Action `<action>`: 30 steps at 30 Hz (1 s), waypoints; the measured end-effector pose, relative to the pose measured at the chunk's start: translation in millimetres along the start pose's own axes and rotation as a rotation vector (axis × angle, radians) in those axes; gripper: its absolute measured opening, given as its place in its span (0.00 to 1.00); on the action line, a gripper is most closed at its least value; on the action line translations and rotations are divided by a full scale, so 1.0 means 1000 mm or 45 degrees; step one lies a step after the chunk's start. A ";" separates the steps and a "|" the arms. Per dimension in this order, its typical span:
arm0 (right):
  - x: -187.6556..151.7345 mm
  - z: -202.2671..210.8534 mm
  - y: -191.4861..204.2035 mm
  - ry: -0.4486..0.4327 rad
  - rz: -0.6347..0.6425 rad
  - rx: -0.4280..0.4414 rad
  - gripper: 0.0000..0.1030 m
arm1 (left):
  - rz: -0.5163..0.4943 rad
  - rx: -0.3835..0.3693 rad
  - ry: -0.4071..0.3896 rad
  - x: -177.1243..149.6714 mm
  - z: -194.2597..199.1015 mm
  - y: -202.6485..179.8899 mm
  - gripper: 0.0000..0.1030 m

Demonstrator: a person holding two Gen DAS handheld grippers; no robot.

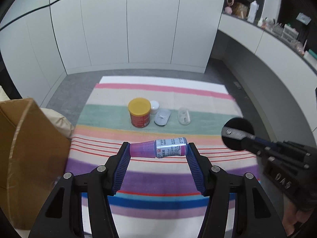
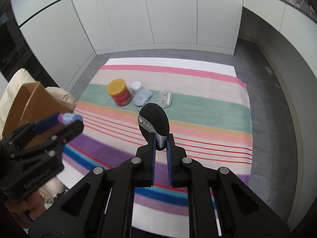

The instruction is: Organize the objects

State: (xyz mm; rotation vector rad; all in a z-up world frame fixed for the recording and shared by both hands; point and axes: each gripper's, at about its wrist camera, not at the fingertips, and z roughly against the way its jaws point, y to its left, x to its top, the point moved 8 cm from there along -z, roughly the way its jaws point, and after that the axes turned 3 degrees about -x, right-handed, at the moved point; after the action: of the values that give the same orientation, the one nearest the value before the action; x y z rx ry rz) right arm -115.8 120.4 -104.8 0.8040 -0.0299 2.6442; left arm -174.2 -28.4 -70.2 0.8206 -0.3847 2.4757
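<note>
My left gripper (image 1: 158, 148) is shut on a small purple bottle (image 1: 160, 148) with a blue-white label, held sideways above the striped cloth (image 1: 178, 95). It also shows in the right wrist view (image 2: 68, 119) at the left, near the cardboard box. My right gripper (image 2: 160, 138) is shut on the grey ribbon of a black round puff (image 2: 153, 120) and holds it above the cloth. The puff also shows in the left wrist view (image 1: 237, 133) at the right.
On the cloth stand a red can with a yellow lid (image 1: 139, 112), a white jar (image 1: 154, 106), a grey-blue case (image 1: 162, 117) and a clear case (image 1: 183, 116). A cardboard box (image 1: 25, 148) stands at the left on a cream cushion (image 2: 59, 96). White cabinets stand behind.
</note>
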 end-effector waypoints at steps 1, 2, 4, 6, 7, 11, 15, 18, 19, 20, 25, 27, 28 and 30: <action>-0.002 0.005 0.003 -0.002 0.008 0.003 0.10 | -0.003 -0.003 -0.015 0.001 0.008 -0.001 0.56; -0.005 0.009 0.006 0.000 0.016 0.006 0.10 | -0.004 -0.003 -0.030 0.000 0.016 -0.001 0.56; -0.006 0.017 0.009 -0.008 0.021 0.012 0.10 | -0.007 -0.012 -0.043 -0.001 0.029 -0.002 0.56; -0.004 0.030 0.012 -0.030 0.015 0.019 0.10 | -0.014 -0.014 -0.053 -0.003 0.037 -0.002 0.56; -0.004 0.033 0.013 -0.036 0.012 0.022 0.10 | -0.014 -0.015 -0.054 -0.005 0.040 -0.001 0.56; 0.003 0.049 0.016 -0.084 0.007 0.036 0.10 | 0.007 -0.033 -0.055 -0.009 0.051 0.002 0.56; 0.013 0.058 0.016 -0.125 0.004 0.046 0.10 | -0.009 -0.039 -0.085 -0.003 0.060 0.002 0.56; 0.018 0.060 0.016 -0.143 0.002 0.036 0.10 | -0.017 -0.044 -0.100 -0.003 0.066 0.006 0.56; 0.019 0.060 0.016 -0.148 0.010 0.025 0.10 | -0.013 -0.045 -0.101 -0.004 0.067 0.008 0.56; 0.021 0.060 0.017 -0.150 0.015 0.022 0.10 | -0.006 -0.043 -0.103 -0.004 0.068 0.011 0.56; 0.025 0.050 0.024 -0.124 0.013 0.044 0.10 | 0.013 -0.009 -0.127 -0.007 0.069 0.027 0.56; 0.027 0.048 0.030 -0.121 0.017 0.043 0.10 | 0.024 -0.011 -0.124 -0.008 0.069 0.032 0.56; 0.028 0.048 0.032 -0.123 0.021 0.047 0.10 | 0.025 -0.008 -0.128 -0.008 0.070 0.036 0.56; 0.033 0.049 0.038 -0.134 0.037 0.050 0.10 | 0.029 -0.004 -0.135 -0.008 0.072 0.042 0.56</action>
State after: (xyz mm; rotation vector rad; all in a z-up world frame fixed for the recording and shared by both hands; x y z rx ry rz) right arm -128.3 90.0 -42.6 0.9626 -0.0171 2.6342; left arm -156.9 -95.4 -23.6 0.9534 -0.4372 2.4584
